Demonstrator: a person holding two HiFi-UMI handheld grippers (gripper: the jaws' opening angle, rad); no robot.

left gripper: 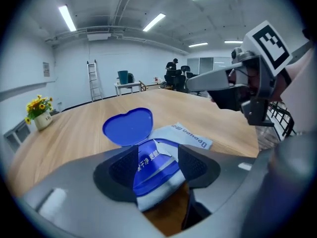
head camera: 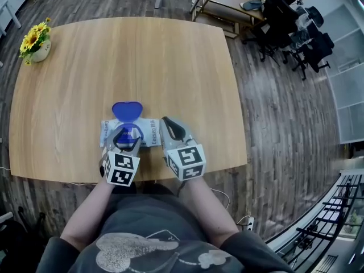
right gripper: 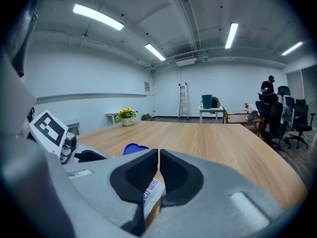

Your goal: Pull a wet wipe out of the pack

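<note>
The wet wipe pack (head camera: 149, 131) lies flat near the table's front edge, white with a blue top. Its blue heart-shaped lid (head camera: 127, 110) stands flipped open on the far side. My left gripper (head camera: 126, 135) hovers over the pack's left part, open. In the left gripper view the pack's blue top (left gripper: 154, 165) sits between the wide jaws of the left gripper (left gripper: 154, 157), with the lid (left gripper: 128, 126) just beyond. My right gripper (head camera: 166, 121) is over the pack's right end, shut with nothing between its pads. The right gripper (right gripper: 158, 155) has the pack (right gripper: 151, 191) showing below it.
A small vase of yellow flowers (head camera: 35, 43) stands at the table's far left corner. The wooden table (head camera: 170, 56) is bare beyond the pack. Office chairs (head camera: 296, 27) and a low rack (head camera: 224, 7) stand off the table's far right.
</note>
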